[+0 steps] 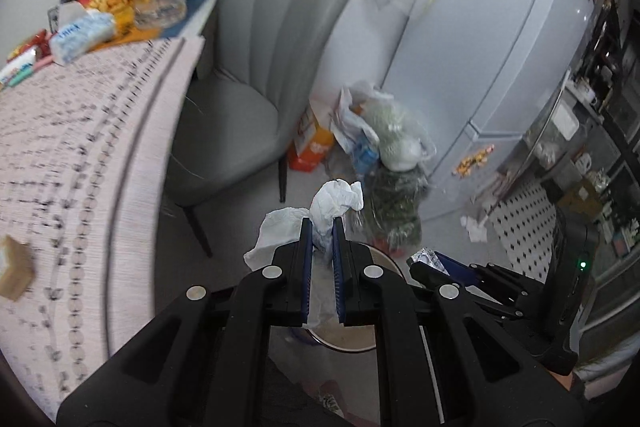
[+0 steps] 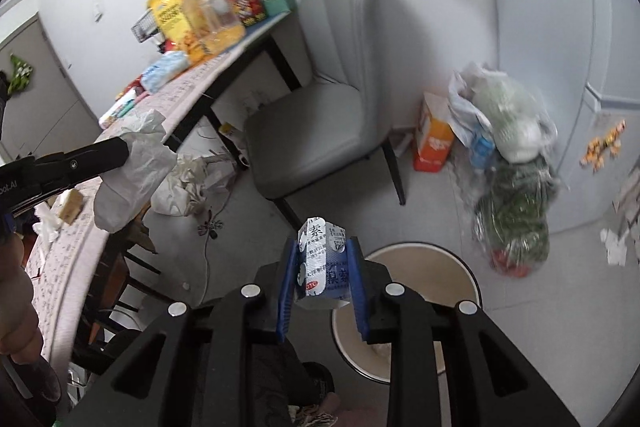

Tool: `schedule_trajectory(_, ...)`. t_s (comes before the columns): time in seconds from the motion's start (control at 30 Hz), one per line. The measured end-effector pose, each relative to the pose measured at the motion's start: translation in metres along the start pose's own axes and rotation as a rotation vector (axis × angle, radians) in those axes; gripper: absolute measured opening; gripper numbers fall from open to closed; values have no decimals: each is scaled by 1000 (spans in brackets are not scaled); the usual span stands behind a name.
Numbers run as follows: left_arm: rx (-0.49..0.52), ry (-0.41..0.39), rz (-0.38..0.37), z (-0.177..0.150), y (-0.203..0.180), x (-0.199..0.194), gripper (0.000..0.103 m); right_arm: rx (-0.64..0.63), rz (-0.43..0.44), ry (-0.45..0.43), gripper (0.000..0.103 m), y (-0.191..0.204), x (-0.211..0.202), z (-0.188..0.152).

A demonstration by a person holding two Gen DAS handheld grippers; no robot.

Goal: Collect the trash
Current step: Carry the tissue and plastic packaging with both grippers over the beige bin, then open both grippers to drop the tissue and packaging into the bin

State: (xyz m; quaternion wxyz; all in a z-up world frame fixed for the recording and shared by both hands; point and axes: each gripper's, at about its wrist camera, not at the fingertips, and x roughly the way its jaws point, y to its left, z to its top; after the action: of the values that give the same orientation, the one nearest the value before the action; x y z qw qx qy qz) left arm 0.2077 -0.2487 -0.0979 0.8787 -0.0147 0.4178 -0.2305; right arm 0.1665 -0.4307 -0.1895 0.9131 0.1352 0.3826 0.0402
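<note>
Left wrist view: left claw pinching a crumpled white tissue, wad sticking out past the blue pads, a loose flap hanging to the left. Round bin just visible under the claw, mostly hidden by the black frame. Right claw at lower right, holding something shiny and blue, too small to read here. Patterned desk on the left with a small brown scrap on it; grey chair and a heap of bags by the fridge behind. Right wrist view: right claw clamped on a small blue-and-white carton, squeezed and dented between the pads, upright. Cream bin open directly below and to the right, rim clear, bottom appears almost empty. Left claw at left edge over the desk edge, tissue dangling from it. Step judged: carrying both pieces to the bin for the drop. To do well: centre each claw over the bin mouth before spreading, lower close to the rim so the light tissue does not drift out, watch the hanging flap for snagging on the pads, keep the two claws from knocking together over the opening. More crumpled paper on the floor under the desk probably left to collect.
</note>
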Motion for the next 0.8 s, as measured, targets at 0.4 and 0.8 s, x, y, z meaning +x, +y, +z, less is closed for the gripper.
schedule_trajectory(0.4, 22, 135, -23, -7, -28, 71, 10, 189, 20, 19, 69, -76, 40, -15)
schedule_trajectory(0.8, 56, 243, -121, -18, -73, 120, 10, 286, -69, 23, 70, -134, 21, -26)
